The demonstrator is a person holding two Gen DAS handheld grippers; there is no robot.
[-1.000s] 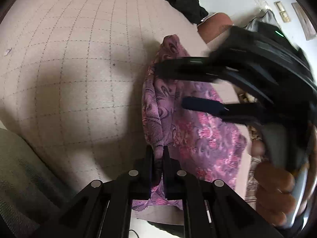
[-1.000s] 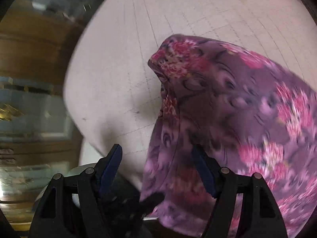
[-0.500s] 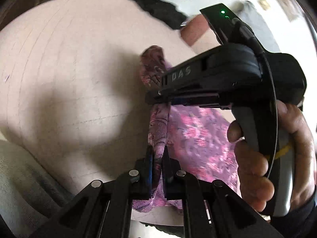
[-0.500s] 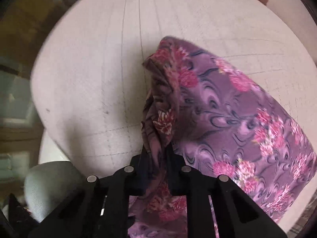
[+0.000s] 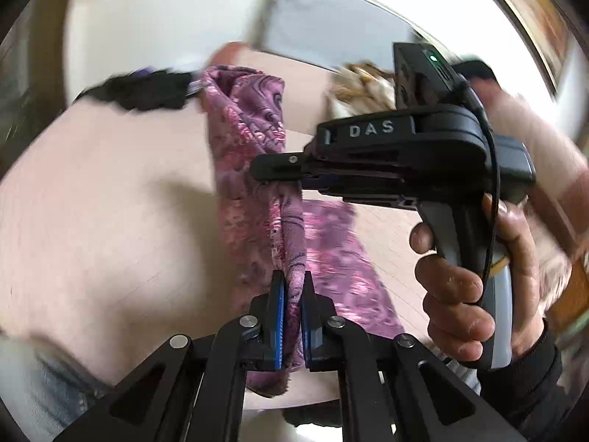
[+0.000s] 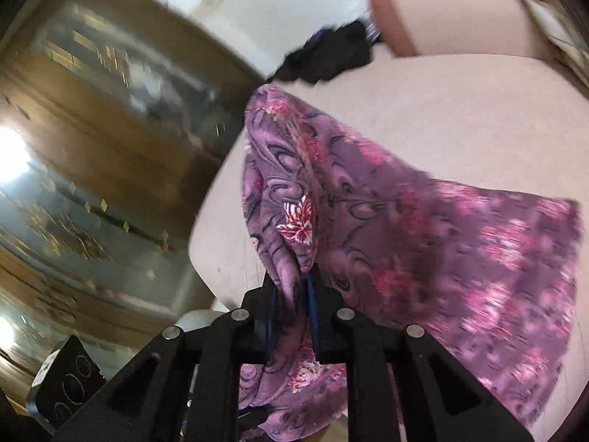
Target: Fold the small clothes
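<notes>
A small purple cloth with pink flowers [image 5: 254, 169] hangs lifted above the pale checked bed [image 5: 110, 221]. My left gripper [image 5: 292, 283] is shut on its bunched near edge, the blue pads pressing both sides. My right gripper [image 5: 268, 173], held by a person's hand [image 5: 464, 287], comes in from the right and is shut on the same edge a little farther along. In the right wrist view my right gripper [image 6: 291, 280] pinches a thick fold of the cloth [image 6: 423, 239], which spreads out to the right over the bed [image 6: 460, 110].
A black garment [image 5: 143, 90] lies at the bed's far edge, also visible as the black garment [image 6: 327, 59] in the right wrist view. A pink bolster [image 6: 449, 11] sits behind it. A wooden glass-front cabinet [image 6: 92, 140] stands left of the bed. Patterned bedding [image 5: 360, 84] lies at far right.
The right gripper went from wide open around the cloth edge to shut on it. Both grippers then rose and swung, lifting the cloth off the bed so it hangs between them.
</notes>
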